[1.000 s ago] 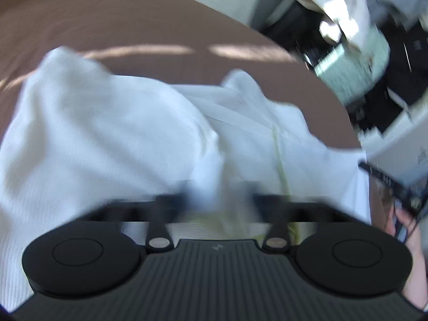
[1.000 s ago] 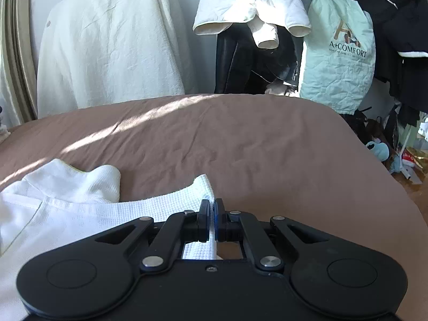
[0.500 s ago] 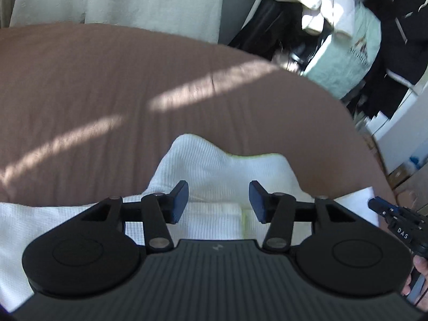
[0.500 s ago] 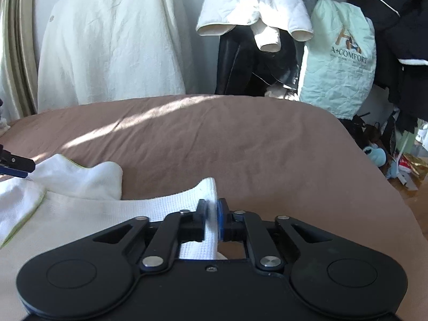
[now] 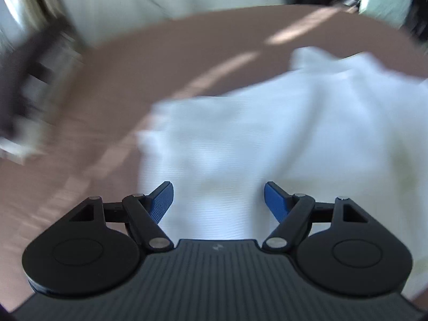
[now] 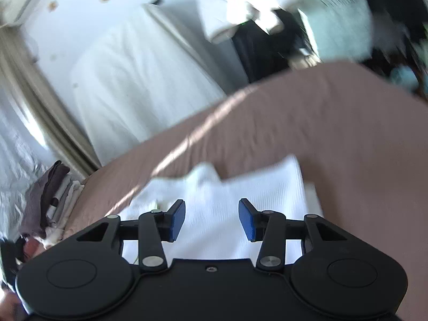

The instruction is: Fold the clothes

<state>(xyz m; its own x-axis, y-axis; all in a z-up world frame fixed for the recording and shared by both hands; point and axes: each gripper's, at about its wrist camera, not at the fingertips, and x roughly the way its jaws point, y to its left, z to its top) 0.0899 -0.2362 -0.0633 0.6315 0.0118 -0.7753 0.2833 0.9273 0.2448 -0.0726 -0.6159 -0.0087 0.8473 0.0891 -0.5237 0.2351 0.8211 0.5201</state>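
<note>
A white ribbed garment (image 5: 267,139) lies partly folded on the brown bed (image 5: 139,75). It also shows in the right wrist view (image 6: 240,187), on the brown bed (image 6: 334,123). My left gripper (image 5: 218,200) is open and empty, just above the garment near its left edge. My right gripper (image 6: 211,218) is open and empty, above the garment's right part. Both views are blurred by motion.
A white robe (image 6: 128,80) hangs on the wall behind the bed. Jackets and a pale green bag (image 6: 339,18) hang at the back right. A pile of folded clothes (image 6: 53,203) sits at the bed's left side.
My right gripper has let go of the garment's edge and opened. My left gripper has opened wider and swung left. Both cameras are moving fast.
</note>
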